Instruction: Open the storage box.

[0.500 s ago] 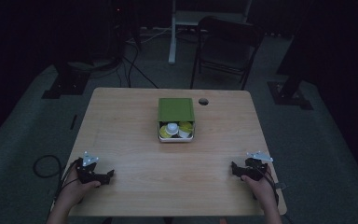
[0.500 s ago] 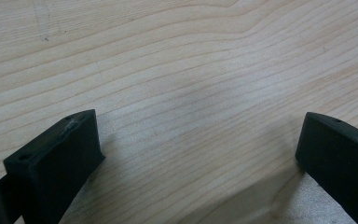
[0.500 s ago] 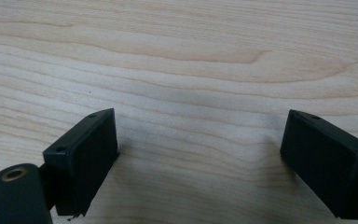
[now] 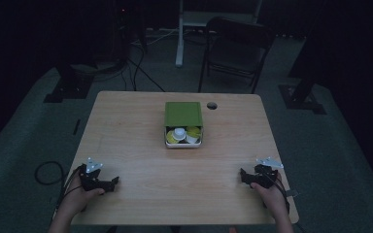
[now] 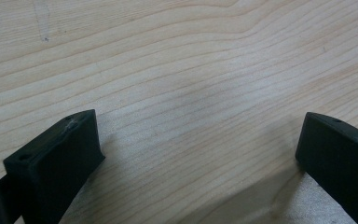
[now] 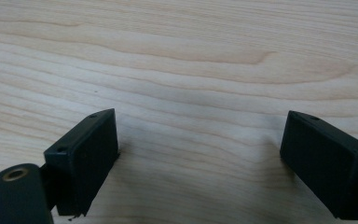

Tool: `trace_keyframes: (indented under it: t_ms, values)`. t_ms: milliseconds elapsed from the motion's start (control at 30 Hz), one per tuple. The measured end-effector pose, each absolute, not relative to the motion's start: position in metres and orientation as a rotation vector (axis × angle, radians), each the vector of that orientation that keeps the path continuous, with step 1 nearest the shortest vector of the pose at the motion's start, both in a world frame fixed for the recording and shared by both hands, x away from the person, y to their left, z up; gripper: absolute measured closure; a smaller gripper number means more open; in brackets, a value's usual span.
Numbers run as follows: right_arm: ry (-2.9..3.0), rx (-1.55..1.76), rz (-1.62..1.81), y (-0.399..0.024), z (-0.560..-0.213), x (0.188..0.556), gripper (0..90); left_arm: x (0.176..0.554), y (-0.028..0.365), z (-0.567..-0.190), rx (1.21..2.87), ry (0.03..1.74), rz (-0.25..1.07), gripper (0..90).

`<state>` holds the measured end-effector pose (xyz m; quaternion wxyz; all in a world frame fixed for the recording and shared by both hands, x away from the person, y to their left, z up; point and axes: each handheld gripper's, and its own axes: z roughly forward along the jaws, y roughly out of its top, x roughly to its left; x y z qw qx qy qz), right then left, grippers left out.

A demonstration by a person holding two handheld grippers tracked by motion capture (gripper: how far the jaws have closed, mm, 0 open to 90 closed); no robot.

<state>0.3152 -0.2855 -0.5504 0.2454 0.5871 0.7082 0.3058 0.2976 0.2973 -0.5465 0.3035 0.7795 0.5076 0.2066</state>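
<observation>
the left gripper (image 4: 110, 183) rests low over the near left part of the table (image 4: 141, 145), held by the person's left hand (image 4: 80, 193), its jaws pointing toward the middle of the tabletop. in the left gripper view (image 5: 196, 154) its two black jaws stand wide apart with bare wood grain between them and nothing in the gap. a dark cable (image 4: 46, 171) loops off the table edge beside that hand.

the right gripper (image 4: 244, 175) sits at the near right part of the table, held by the right hand (image 4: 271, 193), with its grey three-cornered plate on top and its jaws pointing inward toward the left. in the right gripper view (image 6: 200, 149) the jaws are likewise spread wide, only pale wood between them.

well apart from both grippers, farther up the middle of the table, stands a small box (image 4: 183, 143) with a green lid (image 4: 183, 113) covering its far part. the near part is uncovered and shows small yellow and white cups (image 4: 180, 134) packed inside. a round hole (image 4: 211, 105) is in the tabletop just right of the lid. beyond the table, on the dim floor, a dark folding chair (image 4: 235, 48) stands.
</observation>
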Motion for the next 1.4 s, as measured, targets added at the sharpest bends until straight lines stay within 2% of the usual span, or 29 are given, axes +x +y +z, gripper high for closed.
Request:
trace_keyframes:
  t_ms: [867, 1400]
  values:
    - [1.999, 1.369, 0.835, -0.235, -0.541, 0.332, 13.5, 0.298, 0.297, -0.546, 2.066, 1.345, 0.547, 0.2]
    - [2.052, 1.154, 0.803, -0.189, -0.534, 0.341, 15.6, 0.298, 0.297, -0.546, 2.067, 1.344, 0.547, 0.2]
